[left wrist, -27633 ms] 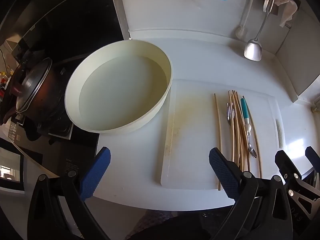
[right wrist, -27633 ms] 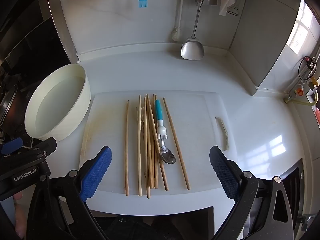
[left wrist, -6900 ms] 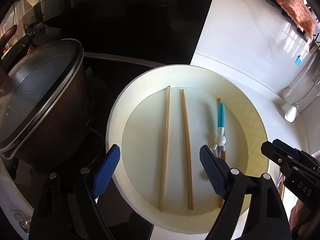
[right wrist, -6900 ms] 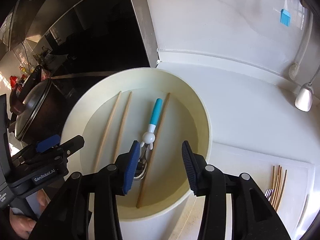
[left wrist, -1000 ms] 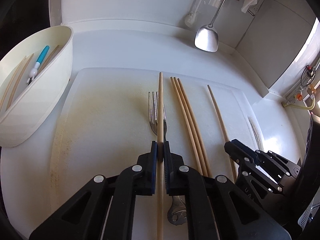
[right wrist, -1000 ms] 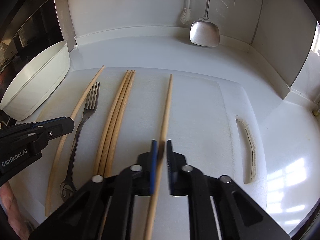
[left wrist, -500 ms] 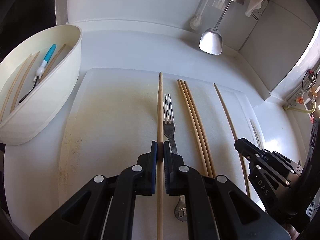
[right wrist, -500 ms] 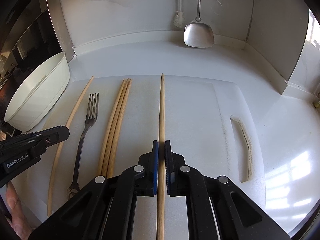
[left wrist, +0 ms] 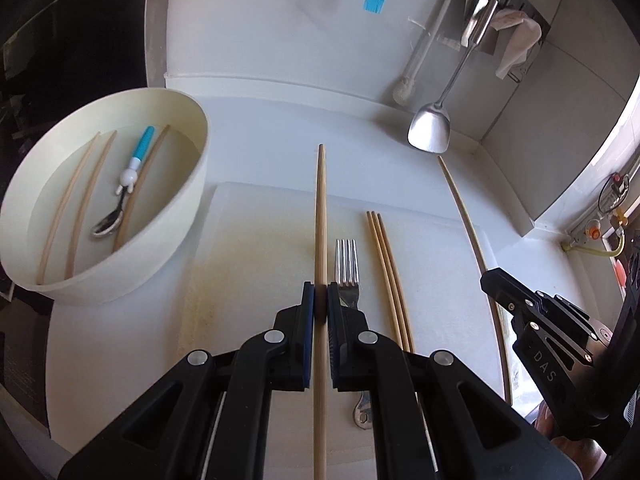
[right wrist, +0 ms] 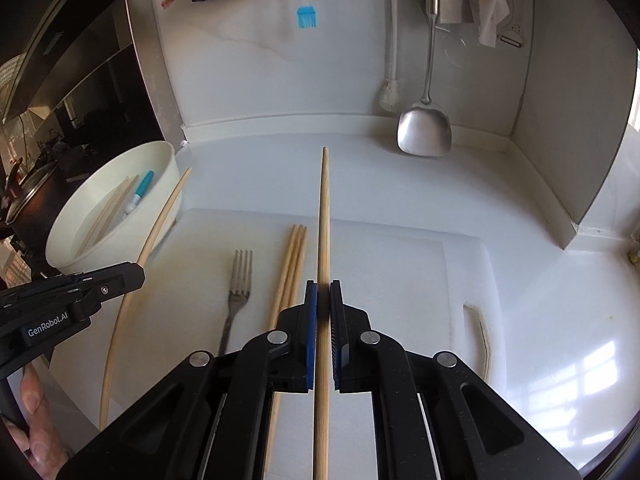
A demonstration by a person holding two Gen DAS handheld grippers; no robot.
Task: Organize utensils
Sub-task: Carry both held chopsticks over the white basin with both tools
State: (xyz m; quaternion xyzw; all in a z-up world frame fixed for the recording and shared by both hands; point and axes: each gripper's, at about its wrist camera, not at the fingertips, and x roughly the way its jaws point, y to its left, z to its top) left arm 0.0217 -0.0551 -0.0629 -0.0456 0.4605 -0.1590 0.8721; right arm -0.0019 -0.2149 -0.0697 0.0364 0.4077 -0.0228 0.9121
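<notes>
Chopsticks are what you have in both grippers. Your left gripper (left wrist: pixel 321 300) is clamped on one chopstick (left wrist: pixel 320 216), its jaws pressed flat against the wood with no gap. Your right gripper (right wrist: pixel 323 300) is closed the same way on a second chopstick (right wrist: pixel 325 220). Each stick runs straight along its gripper's fingers, long axis from 6 to 12 o'clock in its own view, tip pointing at the back wall. Both seem lifted clear of the board (left wrist: pixel 248 240), though the height is hard to judge.

You look to be in the carry step: two sticks picked, not yet dropped. The bowl (left wrist: pixel 192 184) sits at 10 o'clock from your left gripper, just off the board's left edge, and already holds three chopsticks and a spoon (left wrist: pixel 120 196) with a blue handle.

Next, swing both sticks over to the bowl at 10 o'clock and turn them so they lie parallel with the ones inside, which run roughly 7 to 1 o'clock. Bring the tips in over the rim before you release, or a stick may tip out over the edge.

Still on the board are a fork (right wrist: pixel 238 280), tines toward 12 o'clock, and three chopsticks (right wrist: pixel 292 264) lying tight together just beside it, pointing about 1 o'clock in the right view.
</notes>
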